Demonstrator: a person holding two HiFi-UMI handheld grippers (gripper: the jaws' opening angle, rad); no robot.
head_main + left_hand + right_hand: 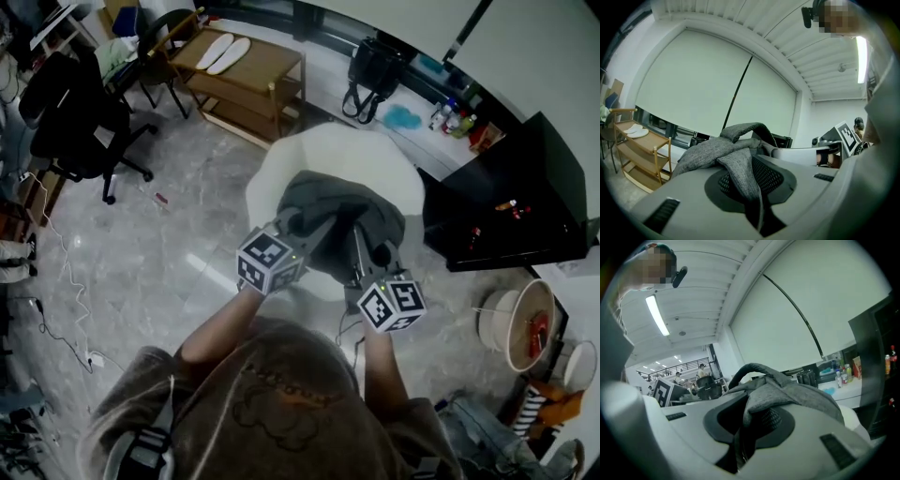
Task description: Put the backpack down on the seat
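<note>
Backpack [339,216] over seat [281,164]; shelf [248,80] behind, cabinet [511,202] to right.

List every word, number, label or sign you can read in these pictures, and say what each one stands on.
No text here can be read.
Cubes on the left gripper and right gripper: black-and-white square patterns, no letters.
Labels on the bottles: too small to read.
Back of the person's top: an outline drawing, no words made out.
Grey backpack: no brand visible.
</note>
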